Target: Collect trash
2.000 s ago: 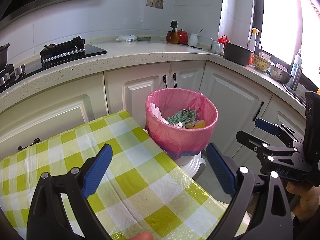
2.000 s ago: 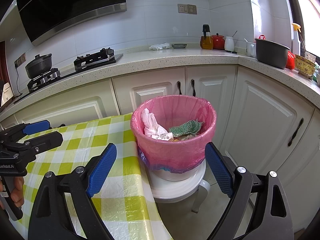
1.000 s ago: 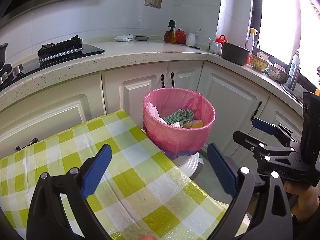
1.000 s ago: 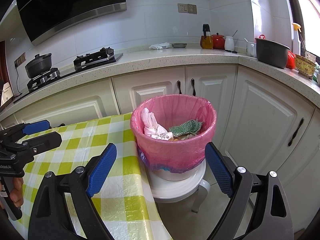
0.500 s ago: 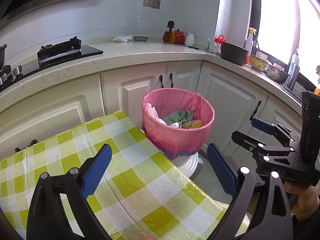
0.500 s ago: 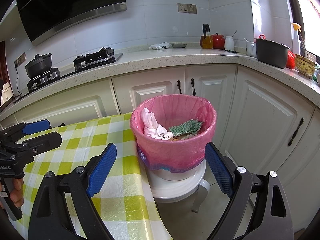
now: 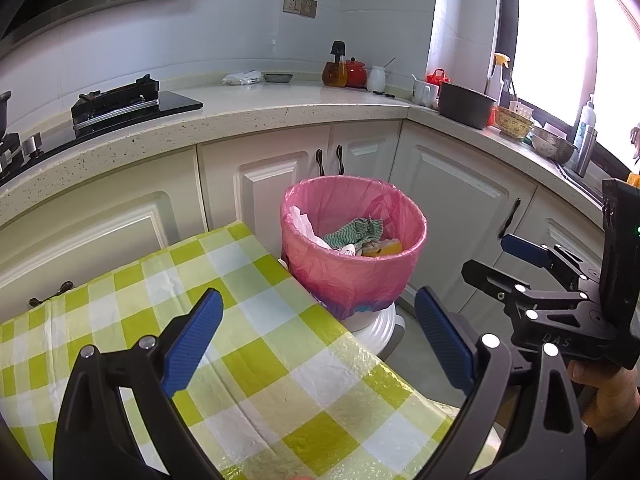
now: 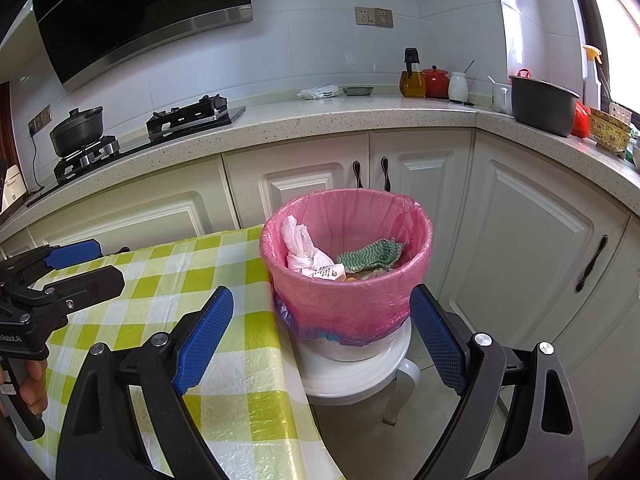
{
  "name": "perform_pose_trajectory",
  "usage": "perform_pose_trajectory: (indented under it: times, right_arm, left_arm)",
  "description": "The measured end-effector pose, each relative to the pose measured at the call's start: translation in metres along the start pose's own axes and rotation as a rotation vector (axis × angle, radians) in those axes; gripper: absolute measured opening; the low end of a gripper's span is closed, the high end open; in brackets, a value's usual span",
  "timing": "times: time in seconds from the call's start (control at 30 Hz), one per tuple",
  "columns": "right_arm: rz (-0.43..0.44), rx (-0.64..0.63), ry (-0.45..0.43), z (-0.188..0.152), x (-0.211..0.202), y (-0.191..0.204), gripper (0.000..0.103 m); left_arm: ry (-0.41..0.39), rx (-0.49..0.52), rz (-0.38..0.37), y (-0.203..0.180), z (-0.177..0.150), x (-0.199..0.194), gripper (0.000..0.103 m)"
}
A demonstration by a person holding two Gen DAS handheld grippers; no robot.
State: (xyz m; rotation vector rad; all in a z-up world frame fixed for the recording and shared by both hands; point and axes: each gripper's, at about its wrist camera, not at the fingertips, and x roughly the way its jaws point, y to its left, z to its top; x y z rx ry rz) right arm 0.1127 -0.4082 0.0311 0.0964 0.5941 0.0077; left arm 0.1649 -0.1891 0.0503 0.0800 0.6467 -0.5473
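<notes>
Bin: a round pink-lined trash bin (image 8: 348, 280) on a white plastic stool (image 8: 356, 372), beside the green-checked worktop (image 7: 256, 356), holding crumpled trash.
Tools: left tool (image 7: 316, 336) and right tool (image 8: 320, 332) both released, empty.

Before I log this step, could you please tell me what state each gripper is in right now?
Left gripper: open, nothing between its fingers.
Right gripper: open, nothing between its fingers.
</notes>
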Motion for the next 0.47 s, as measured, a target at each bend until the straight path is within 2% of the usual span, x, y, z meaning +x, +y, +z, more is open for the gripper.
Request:
perform_pose_trajectory:
  times: [0.47]
  right_arm:
    - [0.0,0.0,0.001,0.0002,0.0003,-0.0001,0.085]
  left_arm:
    - [0.002,-0.005,0.0,0.0023,-0.0002,0.0007,0.095]
